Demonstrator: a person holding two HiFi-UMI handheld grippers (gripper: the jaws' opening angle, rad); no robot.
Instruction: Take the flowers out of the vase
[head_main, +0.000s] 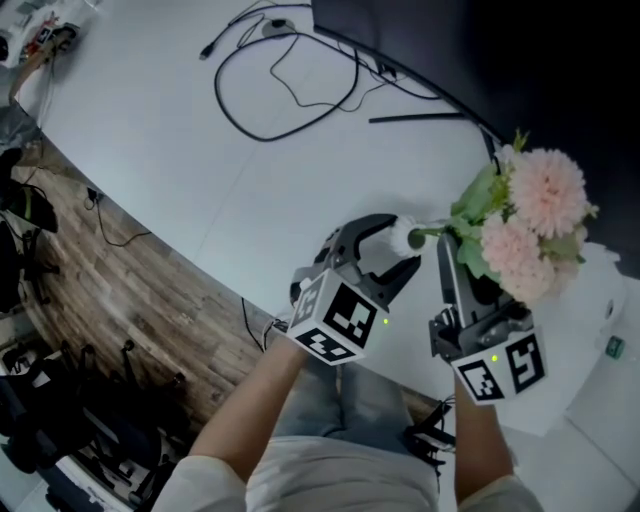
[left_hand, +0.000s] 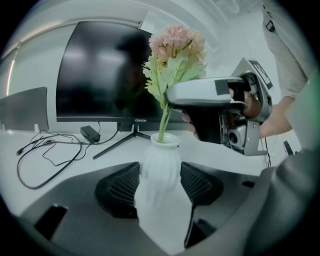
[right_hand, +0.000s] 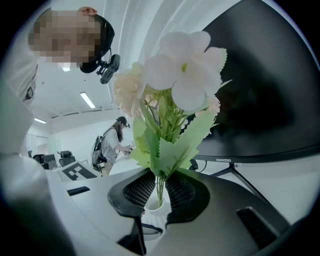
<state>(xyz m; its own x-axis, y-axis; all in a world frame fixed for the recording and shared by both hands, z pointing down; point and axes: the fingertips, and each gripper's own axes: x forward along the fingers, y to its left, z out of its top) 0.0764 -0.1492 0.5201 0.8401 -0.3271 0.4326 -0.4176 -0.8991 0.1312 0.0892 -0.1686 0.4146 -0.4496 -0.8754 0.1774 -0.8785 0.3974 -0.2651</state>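
Observation:
A white ribbed vase (left_hand: 159, 172) stands on the white table between the pads of my left gripper (left_hand: 160, 187), which is shut on its body. In the head view the vase (head_main: 404, 237) shows just beyond the left gripper (head_main: 396, 252). Pink flowers (head_main: 545, 190) with green leaves rise from it. My right gripper (right_hand: 159, 186) is shut on the green stems (right_hand: 159, 192) just above the vase mouth (right_hand: 150, 206). The stem (left_hand: 164, 122) still runs down into the neck. From the left gripper view the right gripper (left_hand: 172, 96) reaches in from the right at stem height.
A dark monitor (left_hand: 105, 75) on a stand sits behind the vase, with a black cable loop (head_main: 275, 95) on the table beside it. The table edge (head_main: 190, 260) curves above a wooden floor. A white sheet (head_main: 600, 330) lies at right. A person (right_hand: 112, 145) stands far off.

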